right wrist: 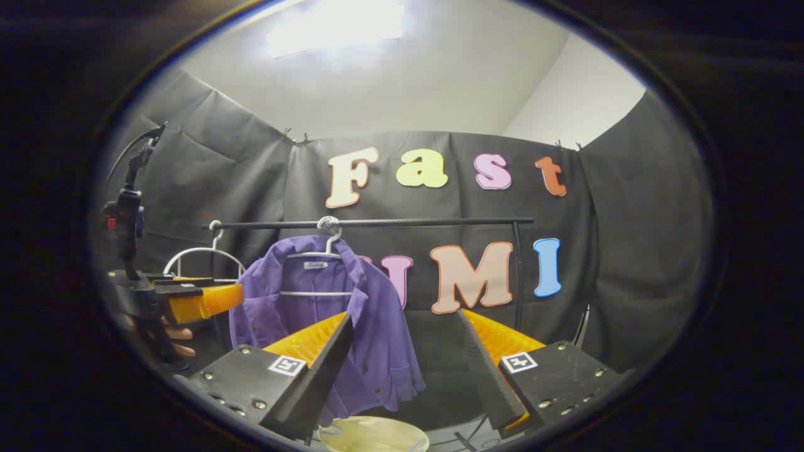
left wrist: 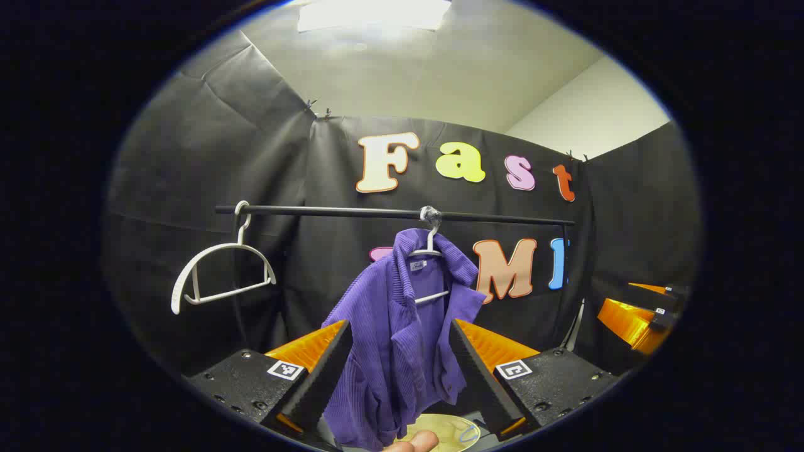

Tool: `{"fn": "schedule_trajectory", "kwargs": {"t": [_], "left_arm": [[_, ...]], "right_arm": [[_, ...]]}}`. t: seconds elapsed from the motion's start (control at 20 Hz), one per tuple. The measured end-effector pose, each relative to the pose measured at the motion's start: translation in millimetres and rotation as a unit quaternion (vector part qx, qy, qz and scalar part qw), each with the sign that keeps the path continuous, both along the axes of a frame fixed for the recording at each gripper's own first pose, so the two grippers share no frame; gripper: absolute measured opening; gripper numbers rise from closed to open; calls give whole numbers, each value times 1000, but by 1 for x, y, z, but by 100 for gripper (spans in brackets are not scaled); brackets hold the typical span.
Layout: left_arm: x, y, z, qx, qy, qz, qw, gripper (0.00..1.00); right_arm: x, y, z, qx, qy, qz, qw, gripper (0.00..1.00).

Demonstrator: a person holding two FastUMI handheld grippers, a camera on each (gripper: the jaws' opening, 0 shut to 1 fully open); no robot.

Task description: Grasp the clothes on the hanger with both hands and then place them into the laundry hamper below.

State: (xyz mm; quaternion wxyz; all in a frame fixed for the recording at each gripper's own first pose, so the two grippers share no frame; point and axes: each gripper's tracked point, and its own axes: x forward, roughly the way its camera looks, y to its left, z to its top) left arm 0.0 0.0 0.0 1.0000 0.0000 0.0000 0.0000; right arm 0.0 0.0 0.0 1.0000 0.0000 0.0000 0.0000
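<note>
Clearly the purple shirt [left wrist: 402, 326] is soft, light and floppy; it hangs on a white hanger [left wrist: 430, 251] from the rail [left wrist: 502, 218], above the pale hamper [right wrist: 374, 434]. Both the left gripper [left wrist: 401, 367] and right gripper [right wrist: 402, 370] stand wide, holding nothing. Each would best pinch a shoulder or side hem, where cloth bunches.

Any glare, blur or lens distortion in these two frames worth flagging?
Left gripper view: ceiling light blown out, rail bowed by the fisheye, purple shirt sharp. Right gripper view: ceiling light glares too, rail nearly straight, hamper rim dim at the bottom edge.
</note>
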Motion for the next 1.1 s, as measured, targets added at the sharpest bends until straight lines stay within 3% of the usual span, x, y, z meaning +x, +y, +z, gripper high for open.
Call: {"fn": "schedule_trajectory", "kwargs": {"t": [0.05, 0.4, 0.7, 0.95, 1.1], "left_arm": [[0, 1, 1, 1, 0, 0, 1000, 95], [-13, -7, 4, 5, -12, 0, 1000, 92], [-2, -8, -13, 13, 2, 2, 1000, 92], [7, -6, -37, 9, 10, 24, 1000, 92], [12, 3, -54, 13, 10, 40, 999, 92]], "right_arm": [[-4, 1, 4, 2, -3, 0, 1000, 97], [-1, 4, 5, 10, -4, 9, 1000, 98], [10, 28, -13, 8, 2, 44, 999, 98], [23, 69, -22, 62, -4, 114, 992, 98], [41, 58, -37, 54, -5, 89, 995, 97]]}}
